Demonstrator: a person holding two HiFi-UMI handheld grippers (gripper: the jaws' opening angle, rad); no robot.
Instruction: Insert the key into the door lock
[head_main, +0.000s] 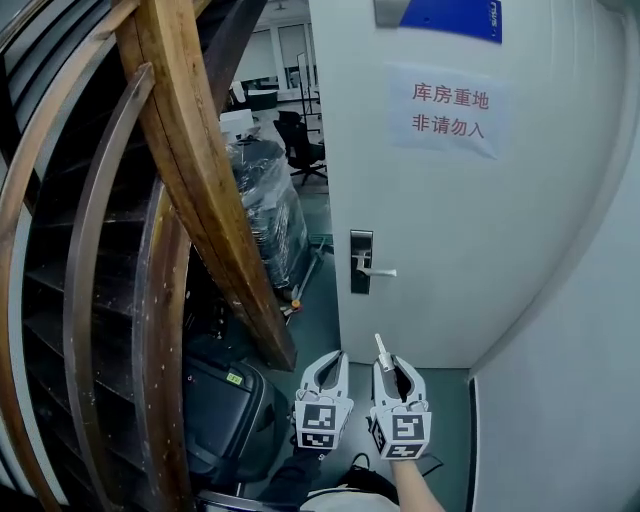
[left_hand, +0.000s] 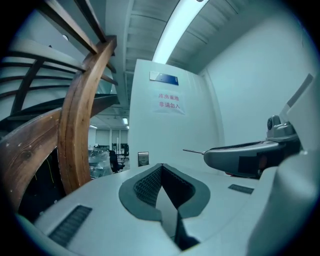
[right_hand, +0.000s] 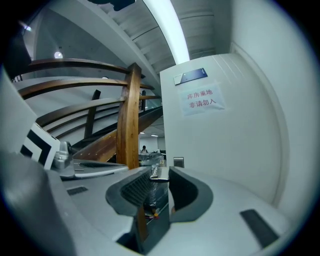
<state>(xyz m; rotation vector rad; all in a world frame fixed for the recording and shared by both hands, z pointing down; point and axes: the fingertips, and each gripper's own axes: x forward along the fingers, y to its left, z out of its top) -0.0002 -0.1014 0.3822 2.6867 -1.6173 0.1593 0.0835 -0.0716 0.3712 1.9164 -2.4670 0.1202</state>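
The right gripper (head_main: 397, 368) clamps the key (head_main: 381, 349), blade jutting beyond its jaws; the door lock (head_main: 361, 263) lies well ahead, unreached. The left gripper (head_main: 330, 365) alongside is closed, empty.

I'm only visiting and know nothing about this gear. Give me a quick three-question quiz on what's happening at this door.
1. True or false: the key is already in the door lock.
2. Which side's gripper holds the key? A) left B) right C) neither
3. Fill in: the paper sign hangs ____ the door handle.

Key:
1. False; the key is well short of the door.
2. B; the right gripper pinches it, and the left gripper is shut on nothing.
3. above
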